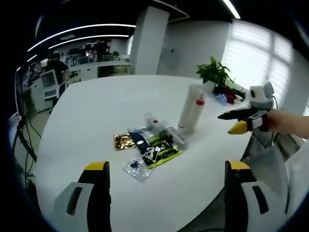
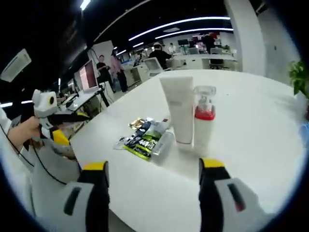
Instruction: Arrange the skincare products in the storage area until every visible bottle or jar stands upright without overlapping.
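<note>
White round counter (image 1: pixel 96 116), mostly bare. Goods sit in one cluster toward its right side in the left gripper view.

Upright: white tube (image 1: pixel 189 108) and clear bottle (image 1: pixel 197 113) with red collar, standing side by side, touching or nearly so. In the right gripper view the tube (image 2: pixel 177 108) stands left of the bottle (image 2: pixel 203 123), both well in from the near edge.

Flat: a heap of sachets (image 1: pixel 157 147) just left of the tube's base, overlapping one another, green, gold and dark packets. A small clear bottle (image 1: pixel 157 123) with a red mark lies on its side in the heap. One clear packet (image 1: pixel 135 166) lies at the near end of the heap, closest to the edge.

Left claw (image 1: pixel 166 169): jaws spread wide, holding nothing, hovering over the near edge. Right claw (image 2: pixel 153 169): jaws spread wide, empty, above the counter's near rim, tube and bottle ahead between them.

Right claw seen from the left view (image 1: pixel 239 121) at the far right edge of the counter, off the surface, held by a hand (image 1: pixel 289 123); there its jaws look close together.

Open room: wide bare surface left of and beyond the heap. Potted plant (image 1: pixel 215 72) at the far right rim, small items beside it. Office desks and people beyond the counter.
</note>
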A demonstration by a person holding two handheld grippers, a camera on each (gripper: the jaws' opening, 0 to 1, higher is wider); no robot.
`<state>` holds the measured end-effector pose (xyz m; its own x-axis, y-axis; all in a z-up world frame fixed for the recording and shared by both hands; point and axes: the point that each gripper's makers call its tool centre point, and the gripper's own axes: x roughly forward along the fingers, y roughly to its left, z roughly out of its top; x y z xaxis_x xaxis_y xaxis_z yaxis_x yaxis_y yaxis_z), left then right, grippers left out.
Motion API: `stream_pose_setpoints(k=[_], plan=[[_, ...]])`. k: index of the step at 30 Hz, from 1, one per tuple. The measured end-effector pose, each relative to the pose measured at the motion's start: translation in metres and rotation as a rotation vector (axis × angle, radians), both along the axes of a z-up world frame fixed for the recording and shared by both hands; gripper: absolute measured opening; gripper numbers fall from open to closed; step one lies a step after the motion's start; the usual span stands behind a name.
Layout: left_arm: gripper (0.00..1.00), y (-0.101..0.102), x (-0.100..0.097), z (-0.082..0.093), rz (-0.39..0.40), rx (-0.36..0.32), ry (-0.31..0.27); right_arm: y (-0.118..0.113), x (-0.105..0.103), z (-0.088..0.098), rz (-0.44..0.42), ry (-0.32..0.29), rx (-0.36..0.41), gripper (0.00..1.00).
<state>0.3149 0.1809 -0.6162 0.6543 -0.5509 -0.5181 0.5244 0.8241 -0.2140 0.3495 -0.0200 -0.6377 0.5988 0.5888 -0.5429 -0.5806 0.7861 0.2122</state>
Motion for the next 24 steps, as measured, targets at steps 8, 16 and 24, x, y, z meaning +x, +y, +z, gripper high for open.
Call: stream_pose_setpoints(k=[8, 16, 24], plan=[[0.95, -0.001, 0.001, -0.007, -0.021, 0.009, 0.021, 0.024, 0.019, -0.02, -0.037, 0.049, -0.028, 0.66], [0.93, -0.006, 0.001, -0.017, -0.054, 0.012, 0.046, 0.041, 0.042, -0.044, -0.125, 0.109, -0.039, 0.53], [0.92, -0.006, 0.002, -0.025, -0.08, 0.013, 0.062, 0.058, 0.059, -0.065, -0.174, 0.12, -0.103, 0.45]])
